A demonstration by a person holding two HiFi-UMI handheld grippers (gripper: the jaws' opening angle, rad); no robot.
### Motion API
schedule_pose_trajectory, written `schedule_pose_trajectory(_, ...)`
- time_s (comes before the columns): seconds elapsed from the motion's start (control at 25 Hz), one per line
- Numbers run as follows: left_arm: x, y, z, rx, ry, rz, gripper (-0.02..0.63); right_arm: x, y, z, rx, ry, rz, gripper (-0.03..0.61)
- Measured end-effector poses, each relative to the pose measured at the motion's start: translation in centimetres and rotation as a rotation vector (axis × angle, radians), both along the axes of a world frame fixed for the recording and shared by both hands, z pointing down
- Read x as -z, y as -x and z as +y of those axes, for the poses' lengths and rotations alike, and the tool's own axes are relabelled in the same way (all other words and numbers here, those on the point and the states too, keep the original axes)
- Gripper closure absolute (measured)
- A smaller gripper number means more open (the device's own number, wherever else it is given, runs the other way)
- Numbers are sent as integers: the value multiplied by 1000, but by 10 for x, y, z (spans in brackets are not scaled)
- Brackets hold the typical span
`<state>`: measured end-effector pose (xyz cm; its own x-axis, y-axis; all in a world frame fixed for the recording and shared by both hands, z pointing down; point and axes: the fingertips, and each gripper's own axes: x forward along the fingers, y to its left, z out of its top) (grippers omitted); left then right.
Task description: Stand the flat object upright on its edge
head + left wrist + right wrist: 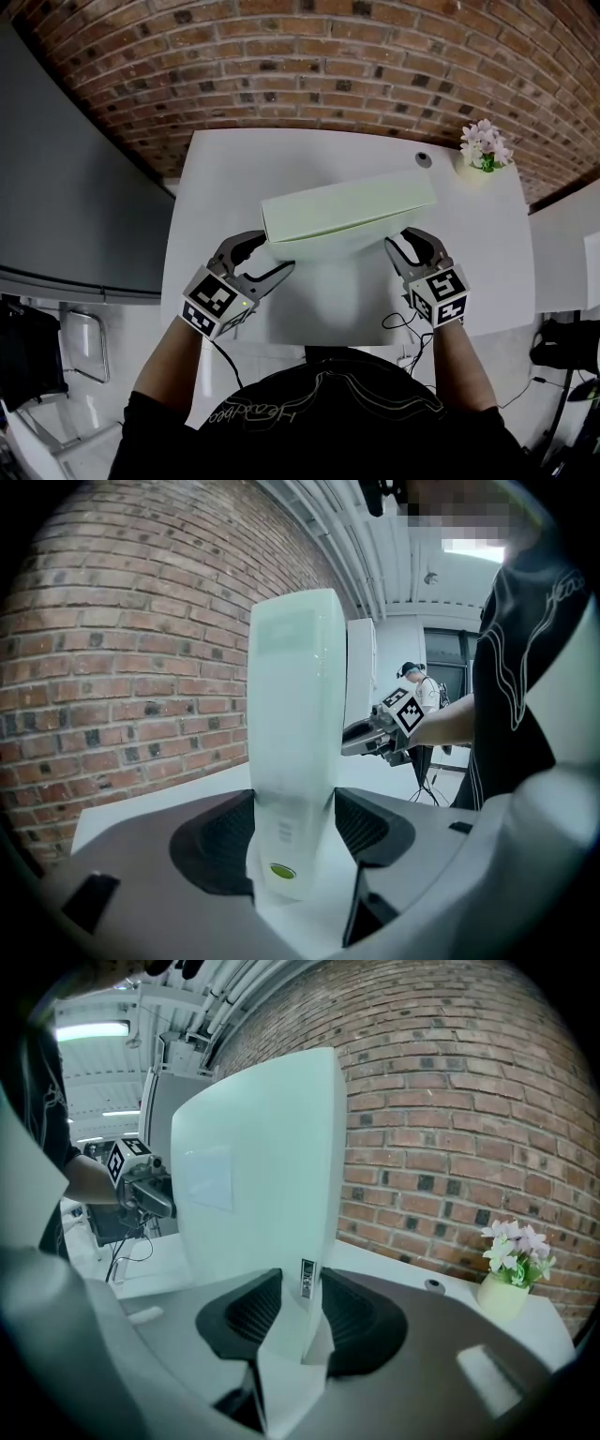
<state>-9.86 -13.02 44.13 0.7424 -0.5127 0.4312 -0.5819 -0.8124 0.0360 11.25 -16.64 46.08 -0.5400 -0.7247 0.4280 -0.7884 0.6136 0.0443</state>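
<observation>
Running along the back is a brick wall (309,66), with a white worktop (225,187) pushed against it. Near the worktop's middle a pale green box (347,211) stands upright on one long edge, its broad face turned toward the person and its length running from left to right. Each end of the box sits in a hand-held gripper. The left hand-held gripper (272,255) has the box's left end between its jaws, and its own view shows the ribbed pads against both sides of that end, just above a small green dot (279,871) on the box. The right hand-held gripper (398,239) is closed on the right end, its pads pinching the narrow edge beside a small printed label (307,1279). Well apart from the box, at the worktop's far right corner, stands a little pot of pink flowers (486,150). Just to its left a small grey disc (424,159) lies in the surface.
</observation>
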Motion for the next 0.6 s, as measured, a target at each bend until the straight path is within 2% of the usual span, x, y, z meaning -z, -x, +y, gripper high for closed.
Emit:
schedule_pose_trajectory(0.4,1,-1,28,-7,12,29,342,-2,2,-13,-63,24,-68,459)
schedule_pose_trajectory(0.6,1,-4,41,-5,31,53,342,6,-2,-12,-134,-9,-86,459)
